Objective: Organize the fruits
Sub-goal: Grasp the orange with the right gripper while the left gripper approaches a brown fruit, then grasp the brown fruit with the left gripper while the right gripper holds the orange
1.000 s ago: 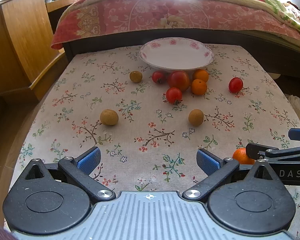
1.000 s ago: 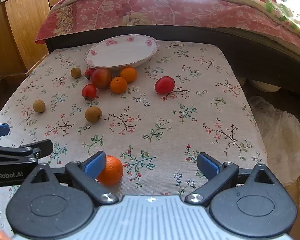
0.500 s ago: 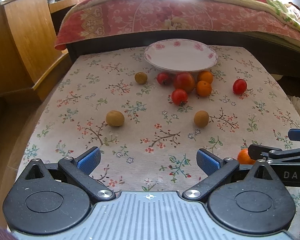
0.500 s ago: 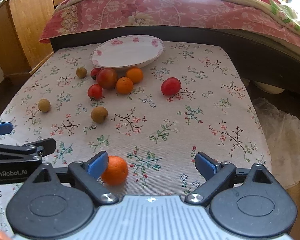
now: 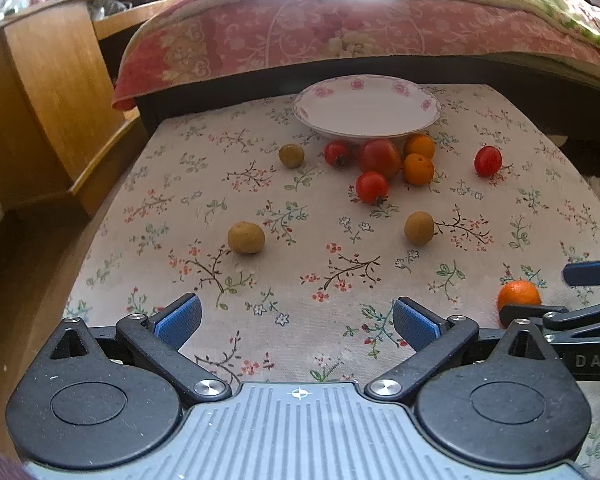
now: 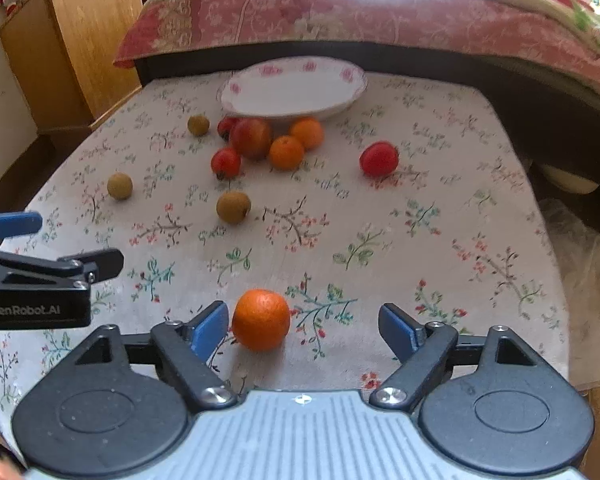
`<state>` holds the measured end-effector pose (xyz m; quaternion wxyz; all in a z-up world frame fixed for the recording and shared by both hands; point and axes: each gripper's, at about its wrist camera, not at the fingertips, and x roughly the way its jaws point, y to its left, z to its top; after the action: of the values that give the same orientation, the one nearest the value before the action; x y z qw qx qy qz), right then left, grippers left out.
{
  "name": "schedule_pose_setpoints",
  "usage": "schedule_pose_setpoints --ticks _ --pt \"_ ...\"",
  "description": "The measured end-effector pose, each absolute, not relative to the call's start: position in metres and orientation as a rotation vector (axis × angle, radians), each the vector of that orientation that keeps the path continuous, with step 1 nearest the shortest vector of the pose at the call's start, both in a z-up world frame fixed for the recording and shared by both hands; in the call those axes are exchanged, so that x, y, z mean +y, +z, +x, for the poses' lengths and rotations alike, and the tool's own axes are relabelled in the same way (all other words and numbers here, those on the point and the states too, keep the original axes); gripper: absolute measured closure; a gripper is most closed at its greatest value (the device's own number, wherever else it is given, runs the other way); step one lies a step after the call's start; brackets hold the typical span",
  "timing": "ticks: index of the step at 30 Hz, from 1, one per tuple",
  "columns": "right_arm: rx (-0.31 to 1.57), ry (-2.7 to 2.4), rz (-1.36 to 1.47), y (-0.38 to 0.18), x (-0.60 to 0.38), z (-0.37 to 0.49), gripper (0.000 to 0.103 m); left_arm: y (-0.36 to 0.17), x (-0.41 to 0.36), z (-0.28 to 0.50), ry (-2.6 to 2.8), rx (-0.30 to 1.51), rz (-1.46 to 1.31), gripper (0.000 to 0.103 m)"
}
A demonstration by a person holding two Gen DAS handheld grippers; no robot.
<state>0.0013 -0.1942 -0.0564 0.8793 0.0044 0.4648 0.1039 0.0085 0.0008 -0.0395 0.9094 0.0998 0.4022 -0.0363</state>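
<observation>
Orange (image 6: 261, 319) between open, closing right jaws (left jaws open, "GenRobot.AI").

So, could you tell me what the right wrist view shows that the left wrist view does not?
Only the right wrist view shows the right gripper, its jaws closing in, with the near orange between them by its left pad; the other pad is clear. Only the left wrist view shows the left gripper open over bare cloth. Both show the plate and the scattered fruit before it.
</observation>
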Motion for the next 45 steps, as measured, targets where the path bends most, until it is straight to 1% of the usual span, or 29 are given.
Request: schedule_pose_setpoints --ticks 1,3,4,5,6,7,8,10,11,13,14,16,18,21,23,24,36,45 --pt "0.984 0.225 0.021 -0.06 -0.194 0.004 0.035 -0.041 0.001 0.01 -0.072 0.829 0.215 0.0" --pt "0.981 0.239 0.016 -0.062 -0.192 0.004 0.044 -0.042 0.003 0.014 -0.071 0.818 0.223 0.001" --pt "0.981 0.247 0.003 -0.062 -0.19 0.005 0.051 -0.042 0.005 0.016 -0.072 0.812 0.221 0.001" --pt "0.976 0.247 -0.007 -0.062 -0.189 0.005 0.053 -0.042 0.008 0.019 -0.073 0.808 0.214 0.001" --pt "0.971 0.249 -0.013 -0.062 -0.189 0.004 0.058 -0.041 0.011 0.023 -0.073 0.805 0.204 0.002" --pt "0.969 0.252 -0.016 -0.062 -0.188 0.004 0.066 -0.041 0.013 0.028 -0.073 0.804 0.198 0.004" --pt "0.971 0.261 -0.014 -0.062 -0.188 0.004 0.07 -0.041 0.015 0.033 -0.071 0.803 0.193 0.005" --pt "0.972 0.265 -0.012 -0.062 -0.189 0.004 0.071 -0.041 0.019 0.045 -0.065 0.805 0.186 0.013" --pt "0.974 0.268 -0.01 -0.062 -0.19 0.005 0.071 -0.041 0.021 0.051 -0.064 0.806 0.183 0.016" --pt "0.979 0.27 -0.001 -0.062 -0.191 0.007 0.071 -0.043 0.025 0.063 -0.059 0.813 0.179 0.027" --pt "0.983 0.273 0.006 -0.061 -0.192 0.007 0.071 -0.045 0.027 0.068 -0.053 0.819 0.178 0.029" --pt "0.987 0.278 0.02 -0.06 -0.192 0.01 0.071 -0.049 0.031 0.076 -0.046 0.83 0.161 0.038" --pt "0.989 0.285 0.025 -0.06 -0.192 0.012 0.071 -0.053 0.035 0.084 -0.047 0.846 0.132 0.043" --pt "0.989 0.293 0.024 -0.06 -0.19 0.017 0.071 -0.058 0.036 0.09 -0.052 0.871 0.114 0.056" --pt "0.988 0.296 0.025 -0.06 -0.188 0.02 0.071 -0.062 0.035 0.093 -0.044 0.881 0.116 0.06" --pt "0.988 0.297 0.026 -0.06 -0.188 0.022 0.071 -0.063 0.035 0.094 -0.041 0.888 0.118 0.064" --pt "0.977 0.273 0.005 -0.053 -0.19 0.032 0.071 -0.061 0.021 0.1 -0.09 0.891 0.134 0.066" --pt "0.928 0.22 -0.038 -0.038 -0.195 0.045 0.071 -0.037 0.001 0.091 -0.159 0.843 0.13 0.066"
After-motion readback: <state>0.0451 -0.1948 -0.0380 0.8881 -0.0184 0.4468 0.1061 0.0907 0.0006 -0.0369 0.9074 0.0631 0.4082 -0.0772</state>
